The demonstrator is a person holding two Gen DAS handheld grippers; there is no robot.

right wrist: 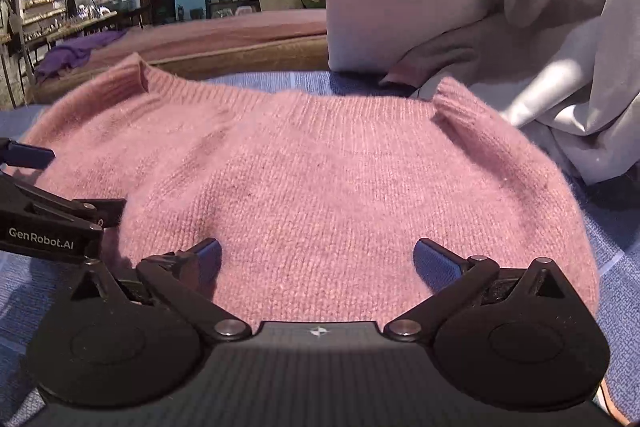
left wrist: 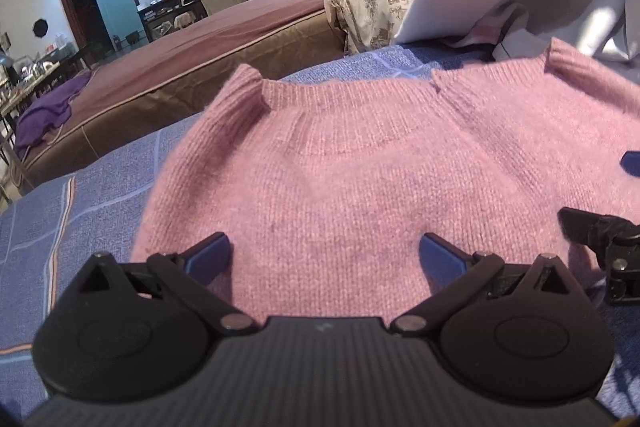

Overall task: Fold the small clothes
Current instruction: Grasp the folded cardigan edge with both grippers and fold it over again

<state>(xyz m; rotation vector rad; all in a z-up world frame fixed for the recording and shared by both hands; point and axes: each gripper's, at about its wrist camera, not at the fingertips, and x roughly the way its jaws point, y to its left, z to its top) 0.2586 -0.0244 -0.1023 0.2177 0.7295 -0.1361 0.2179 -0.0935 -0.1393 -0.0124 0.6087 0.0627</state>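
A small pink knitted sweater lies spread flat on a blue checked cloth, its ribbed neckline toward twelve o'clock and a short cuffed sleeve sticking up at each far corner. The left gripper hovers over the near hem with its blue-padded fingers wide apart, nothing between them. The right gripper sits likewise at the hem, fingers spread and empty. The two are close neighbours: from the left wrist view the right one shows at three o'clock, and from the right wrist view the left one shows at nine. Beyond the sweater, a brown bed lies at about eleven o'clock, a purple garment draped on its near corner.
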